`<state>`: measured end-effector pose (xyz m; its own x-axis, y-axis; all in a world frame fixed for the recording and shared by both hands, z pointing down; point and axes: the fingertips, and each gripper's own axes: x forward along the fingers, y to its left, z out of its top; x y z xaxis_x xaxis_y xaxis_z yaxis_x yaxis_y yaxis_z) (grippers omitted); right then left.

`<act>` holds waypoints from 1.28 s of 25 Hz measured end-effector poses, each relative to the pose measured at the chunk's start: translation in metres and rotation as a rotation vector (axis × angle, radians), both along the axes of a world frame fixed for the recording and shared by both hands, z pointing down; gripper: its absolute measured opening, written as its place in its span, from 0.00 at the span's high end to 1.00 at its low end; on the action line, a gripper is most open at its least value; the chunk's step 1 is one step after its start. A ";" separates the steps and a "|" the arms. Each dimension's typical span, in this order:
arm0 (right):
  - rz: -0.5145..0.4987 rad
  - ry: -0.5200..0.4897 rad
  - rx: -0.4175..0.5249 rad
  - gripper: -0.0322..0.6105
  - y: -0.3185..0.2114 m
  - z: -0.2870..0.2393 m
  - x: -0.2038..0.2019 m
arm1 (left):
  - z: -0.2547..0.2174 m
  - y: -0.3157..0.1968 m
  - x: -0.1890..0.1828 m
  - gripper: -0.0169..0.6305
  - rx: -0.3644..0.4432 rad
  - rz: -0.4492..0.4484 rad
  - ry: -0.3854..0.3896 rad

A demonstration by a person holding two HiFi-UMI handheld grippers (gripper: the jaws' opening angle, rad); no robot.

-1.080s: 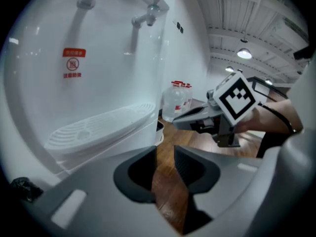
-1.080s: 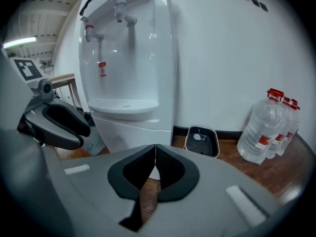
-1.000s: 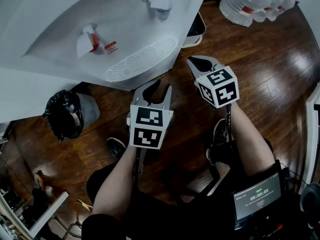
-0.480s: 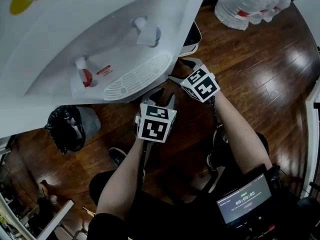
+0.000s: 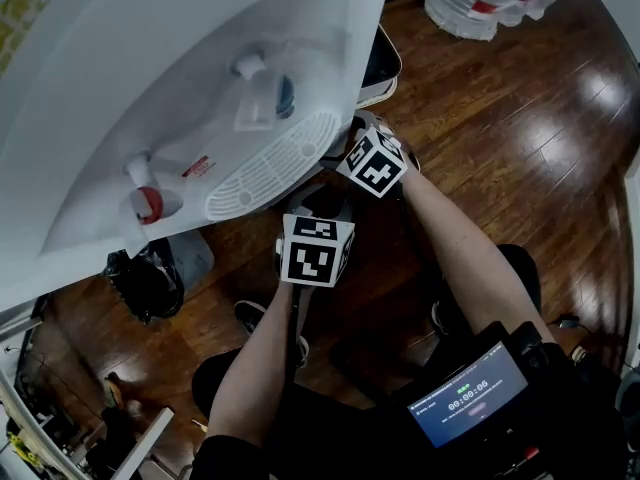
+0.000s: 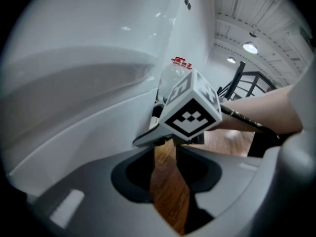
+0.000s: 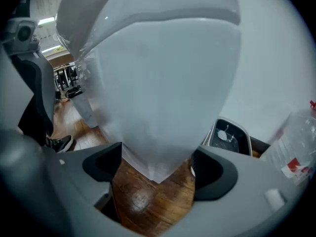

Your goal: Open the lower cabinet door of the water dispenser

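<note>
My right tool (image 7: 155,169), jaws just opened wide, frames a white corner of the water dispenser's lower cabinet (image 7: 158,107) without gripping it. My left tool (image 6: 165,174) hangs released and empty just beside it, above the wood floor (image 5: 500,118).

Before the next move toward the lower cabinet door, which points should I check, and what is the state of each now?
1. Right gripper open: ok; its jaws have just been opening, and the water dispenser's white corner shows in the gap, not gripped.
2. Left gripper empty: ok; jaws slightly apart, only floor between them.
3. Door handle in view: not ok; none shows in any view.
4. Door shut: cannot tell.
</note>
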<state>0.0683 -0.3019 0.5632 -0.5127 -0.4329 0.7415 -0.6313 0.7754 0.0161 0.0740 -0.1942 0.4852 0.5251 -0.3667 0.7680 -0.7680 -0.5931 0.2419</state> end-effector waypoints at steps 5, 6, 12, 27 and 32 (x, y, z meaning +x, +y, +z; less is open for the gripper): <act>-0.023 -0.013 -0.037 0.21 -0.002 0.010 -0.007 | -0.005 0.003 0.005 0.73 -0.035 0.005 0.028; -0.028 -0.020 -0.041 0.21 0.000 0.011 -0.008 | -0.006 0.003 0.005 0.73 -0.035 0.004 0.032; -0.002 -0.046 -0.017 0.21 0.000 0.009 -0.010 | -0.016 0.005 0.008 0.73 -0.033 0.001 0.054; 0.123 -0.047 -0.072 0.25 0.039 0.009 0.007 | -0.034 0.032 0.007 0.73 -0.016 0.023 0.060; 0.149 -0.032 -0.082 0.31 0.059 0.010 0.014 | -0.042 0.050 -0.006 0.73 0.006 0.020 0.054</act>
